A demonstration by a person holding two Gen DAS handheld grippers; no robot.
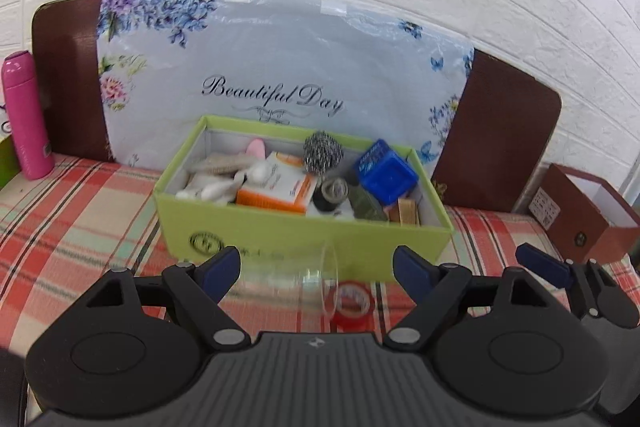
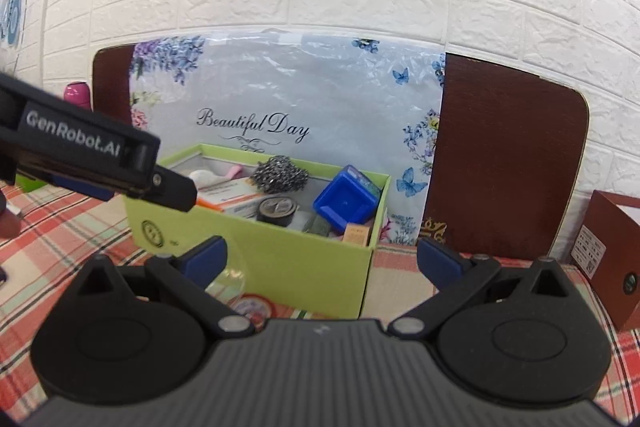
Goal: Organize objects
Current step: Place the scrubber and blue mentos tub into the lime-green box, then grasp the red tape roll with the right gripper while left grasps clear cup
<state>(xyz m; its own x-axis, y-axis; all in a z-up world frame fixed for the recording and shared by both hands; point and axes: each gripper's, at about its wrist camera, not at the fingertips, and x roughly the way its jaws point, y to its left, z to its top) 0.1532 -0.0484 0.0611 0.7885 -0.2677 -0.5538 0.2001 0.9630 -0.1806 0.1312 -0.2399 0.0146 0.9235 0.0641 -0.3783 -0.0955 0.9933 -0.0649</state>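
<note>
Both claws stand with fingers spread and nothing between them. Your left gripper [image 1: 316, 267] hangs low over the plaid tablecloth [image 1: 72, 219], right in front of the lime-green cardboard box [image 1: 304, 231], and your right gripper [image 2: 320, 259] waits just beside it, toward the box's right front corner.

Look down between your left fingers: a clear drinking glass [image 1: 316, 275] lies tipped on its side on the cloth, close against the box's front wall, and just beside it sits a small roll of red tape [image 1: 354, 303]. These two look like the leftovers; the box already holds an orange-and-white carton [image 1: 276, 187], a blue plastic tub [image 1: 384, 171], a steel wire scourer [image 1: 323, 151], a black tape roll [image 1: 332, 193] and other bits.

Now, that glass. Judge it hard, slick and breakable, and lying down it will likely roll if you nudge it. Its edges are blurred, so I cannot tell you which end is the mouth. Take it across the body near the middle, pads square on the curved wall, and close gently; too hard risks cracking it, too soft and it slides out.

The tape roll should be light and stiff, an easy pinch across its rim or through the hole.

Free room in the box looks tight, so lower the glass in, don't drop it.
</note>
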